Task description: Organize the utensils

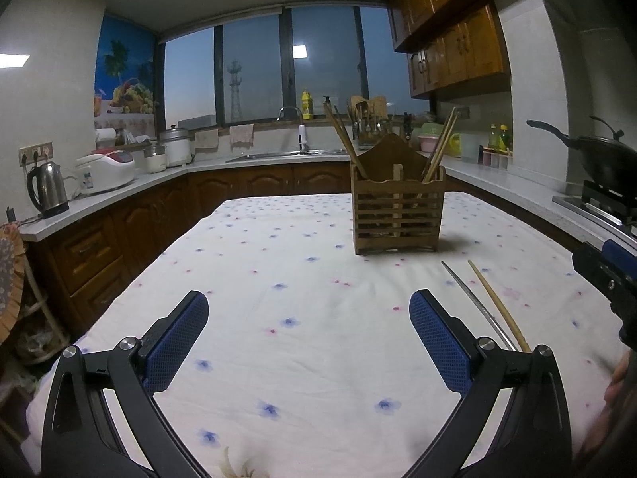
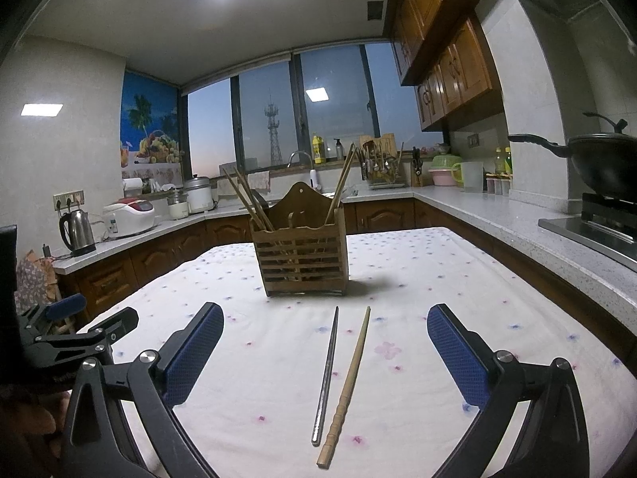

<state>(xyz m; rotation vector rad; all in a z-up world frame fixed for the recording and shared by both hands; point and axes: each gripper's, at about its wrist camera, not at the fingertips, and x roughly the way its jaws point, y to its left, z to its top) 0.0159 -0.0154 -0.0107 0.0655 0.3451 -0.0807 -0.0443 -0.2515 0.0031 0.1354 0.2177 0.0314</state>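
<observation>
A wooden slatted utensil holder (image 1: pixel 398 215) stands on the flowered tablecloth (image 1: pixel 278 279), with chopsticks leaning in its left and right compartments; it also shows in the right wrist view (image 2: pixel 302 255). A metal chopstick (image 2: pixel 327 370) and a wooden chopstick (image 2: pixel 348 382) lie side by side on the cloth in front of it, between the fingers of my right gripper (image 2: pixel 324 334), which is open and empty. They show in the left wrist view as well, the metal chopstick (image 1: pixel 473 302) and the wooden chopstick (image 1: pixel 497 306). My left gripper (image 1: pixel 308 318) is open and empty over bare cloth.
Counters run round the table: a kettle (image 1: pixel 47 189) and rice cookers on the left, a sink (image 1: pixel 286 155) at the back, a wok on a stove (image 2: pixel 605 167) at the right. The left gripper's body shows at the right wrist view's left edge (image 2: pixel 59 334).
</observation>
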